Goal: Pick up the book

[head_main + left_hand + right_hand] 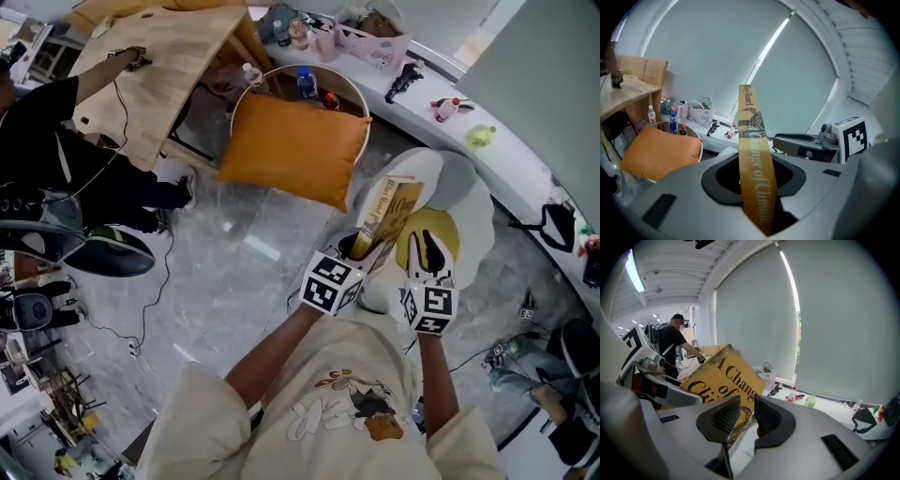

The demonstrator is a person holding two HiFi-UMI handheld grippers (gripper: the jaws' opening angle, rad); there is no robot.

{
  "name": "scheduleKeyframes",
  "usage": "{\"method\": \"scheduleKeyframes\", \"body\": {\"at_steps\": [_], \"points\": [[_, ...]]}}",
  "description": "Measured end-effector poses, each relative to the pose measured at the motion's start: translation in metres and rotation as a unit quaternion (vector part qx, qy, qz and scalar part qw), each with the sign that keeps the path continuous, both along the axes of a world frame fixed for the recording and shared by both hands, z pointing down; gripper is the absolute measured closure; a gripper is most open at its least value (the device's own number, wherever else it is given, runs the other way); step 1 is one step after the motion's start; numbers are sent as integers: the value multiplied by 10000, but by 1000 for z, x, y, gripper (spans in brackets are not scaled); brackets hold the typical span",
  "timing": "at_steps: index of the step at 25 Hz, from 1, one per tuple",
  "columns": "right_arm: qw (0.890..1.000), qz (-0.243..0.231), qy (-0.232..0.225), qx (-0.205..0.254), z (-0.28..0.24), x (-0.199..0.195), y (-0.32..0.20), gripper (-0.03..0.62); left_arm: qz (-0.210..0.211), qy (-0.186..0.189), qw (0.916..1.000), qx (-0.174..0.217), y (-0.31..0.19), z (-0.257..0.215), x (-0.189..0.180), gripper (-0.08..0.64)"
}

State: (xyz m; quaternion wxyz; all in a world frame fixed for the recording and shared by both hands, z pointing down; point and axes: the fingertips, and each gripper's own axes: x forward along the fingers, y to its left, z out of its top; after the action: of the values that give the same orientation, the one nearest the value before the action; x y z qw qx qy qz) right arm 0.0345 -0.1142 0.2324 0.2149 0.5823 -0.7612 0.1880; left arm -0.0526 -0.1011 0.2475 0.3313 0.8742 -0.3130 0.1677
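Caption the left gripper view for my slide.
A yellow book, spine to the camera, clamped in the left gripper; orange cushion at left.

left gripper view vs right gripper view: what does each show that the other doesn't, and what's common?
Left gripper view only: the book spine-on between the jaws, the orange cushion, and the bottles behind it.
Right gripper view only: the book's front cover with its title, one corner between the jaws, a ceiling light strip, and a black bag at far right.
Both: the book, the drawn window blind, and the sill clutter.
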Motion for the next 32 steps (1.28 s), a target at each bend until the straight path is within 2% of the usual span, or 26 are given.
{"method": "scheduleKeyframes", "body": {"at_steps": [4, 9, 15, 18, 24, 32], "points": [[9999, 82, -85, 38, -26, -3, -4, 486, 17, 39, 9999, 152, -8, -28, 0, 415], [9992, 121, -145, 359, -64, -6, -4, 486, -82, 67, 9994, 343, -13, -54, -1, 414], [9967, 39, -379, 716, -112, -10, -8, 486, -229, 131, 9964, 801, -18, -100, 0, 414], [9939, 67, -528, 961, -134, -11, -11, 516, -279, 173, 9941, 1036, -19, -118, 1, 414], [9886, -13, -517, 1414, -170, -15, -6, 518, -387, 92, 9866, 1580, -16, -147, -7, 414], [9842, -118, -519, 1688, -195, -15, -6, 518, -394, 61, 9751, 2182, -22, -181, 5, 414]]}}
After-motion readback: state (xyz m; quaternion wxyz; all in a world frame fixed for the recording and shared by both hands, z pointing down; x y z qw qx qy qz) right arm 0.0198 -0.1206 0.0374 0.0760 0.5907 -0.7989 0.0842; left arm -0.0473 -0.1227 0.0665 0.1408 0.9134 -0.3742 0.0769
